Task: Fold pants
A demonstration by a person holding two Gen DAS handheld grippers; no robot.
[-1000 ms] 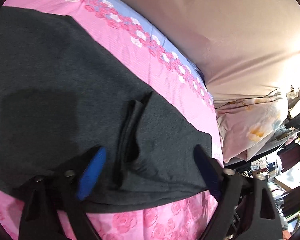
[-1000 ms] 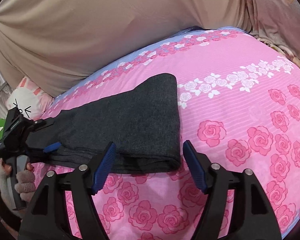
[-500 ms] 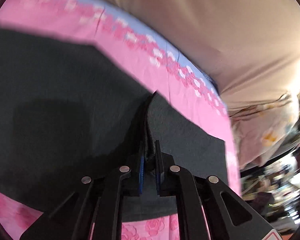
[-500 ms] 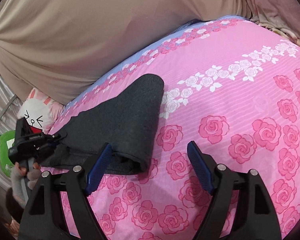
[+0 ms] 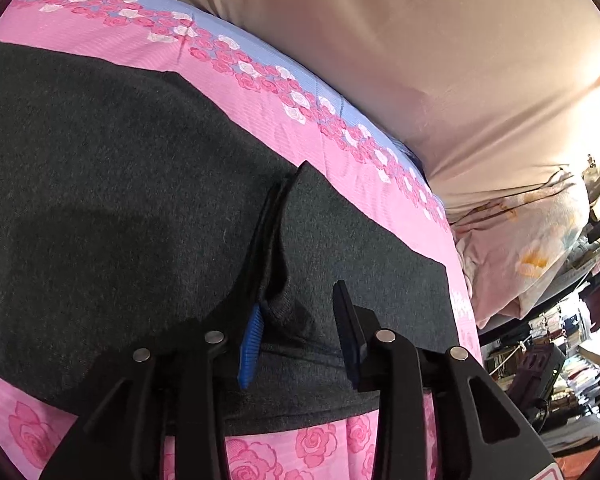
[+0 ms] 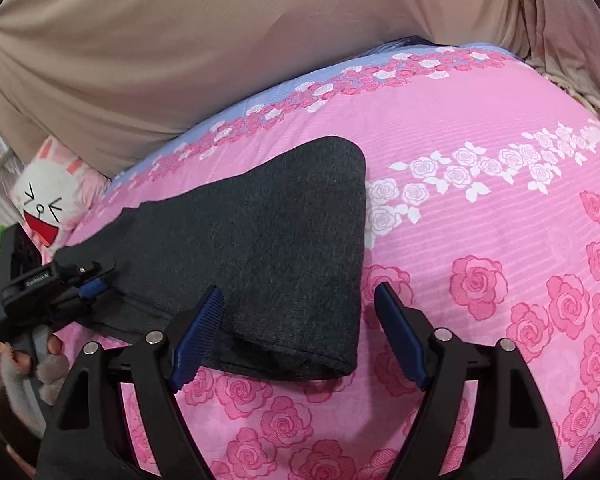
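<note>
At the left, in the left wrist view, the dark grey knit pants [image 5: 112,200] are seen spread flat on the pink rose-printed bedsheet [image 5: 236,56], with a raised pleat of the cloth running toward the left gripper [image 5: 300,328]. Its jaws are opening, partly apart; the pleat lies between them, against the left pad, and no firm hold can be made out.

Further right, in the right wrist view, the pants [image 6: 268,240] are shown already doubled into a long band, its rounded fold end lying near the right gripper [image 6: 296,332]. That gripper is held wide open over the band's near edge, gripping nothing. One lengthwise fold is judged done; the crosswise folds appear left to do.
</note>
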